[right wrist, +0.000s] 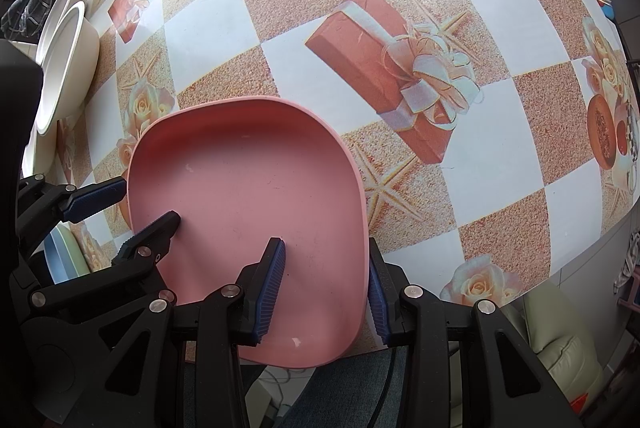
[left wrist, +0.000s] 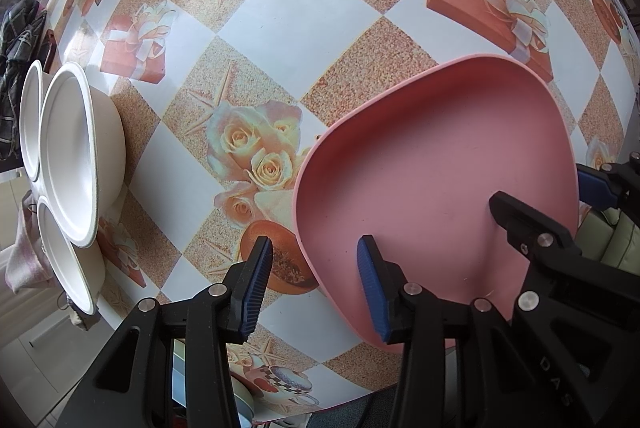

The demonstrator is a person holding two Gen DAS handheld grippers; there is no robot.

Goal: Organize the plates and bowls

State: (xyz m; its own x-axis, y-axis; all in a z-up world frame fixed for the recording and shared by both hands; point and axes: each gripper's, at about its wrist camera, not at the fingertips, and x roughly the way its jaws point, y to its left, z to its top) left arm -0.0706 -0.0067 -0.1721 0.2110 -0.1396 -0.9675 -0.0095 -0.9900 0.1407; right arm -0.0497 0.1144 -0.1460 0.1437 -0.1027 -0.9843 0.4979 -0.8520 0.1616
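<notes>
Straddling pink plate (right wrist: 248,184) rim, both claws, pads apart

I see a pink plate (left wrist: 440,164) with rounded corners and a raised rim; it lies flat on the near part of the table, its near edge out over the table edge. It is empty and right side up. Well apart, at the far left edge, three white bowls (left wrist: 76,156) stand close together, all upright and empty.
</notes>
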